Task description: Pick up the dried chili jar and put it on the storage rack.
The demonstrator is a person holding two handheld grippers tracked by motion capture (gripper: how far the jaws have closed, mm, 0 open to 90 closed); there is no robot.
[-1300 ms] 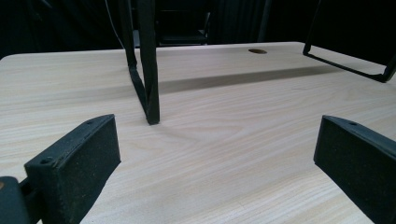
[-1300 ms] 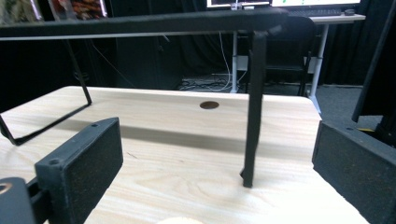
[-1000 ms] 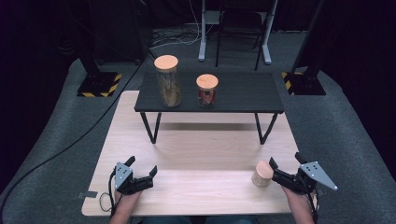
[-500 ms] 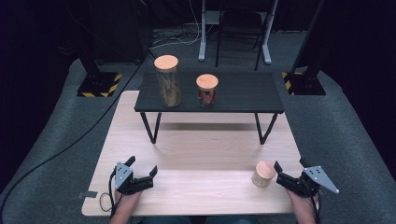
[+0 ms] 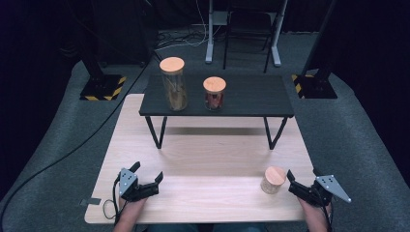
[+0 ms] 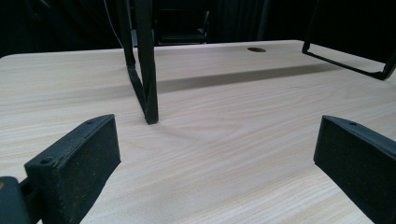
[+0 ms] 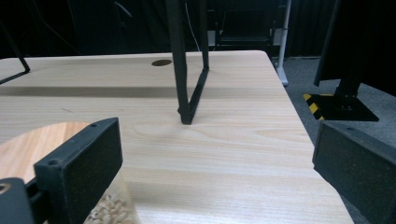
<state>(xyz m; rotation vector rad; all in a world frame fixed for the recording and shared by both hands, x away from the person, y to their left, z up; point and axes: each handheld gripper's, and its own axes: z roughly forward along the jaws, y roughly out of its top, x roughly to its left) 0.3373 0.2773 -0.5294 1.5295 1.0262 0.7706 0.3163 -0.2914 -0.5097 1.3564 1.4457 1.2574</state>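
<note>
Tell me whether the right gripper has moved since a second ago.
Yes. The right gripper has backed away from the small jar toward the table's near right corner; its jaws were around the jar, now beside it.

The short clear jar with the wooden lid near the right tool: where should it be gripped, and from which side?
Grip the short clear jar with the wooden lid around its glass body below the lid, coming level from its right, where the open right tool already sits. It stands upright on the pale wooden table, its round sides fit between the jaws, and nothing crowds it. The flat lid probably gives poorer purchase.
</note>
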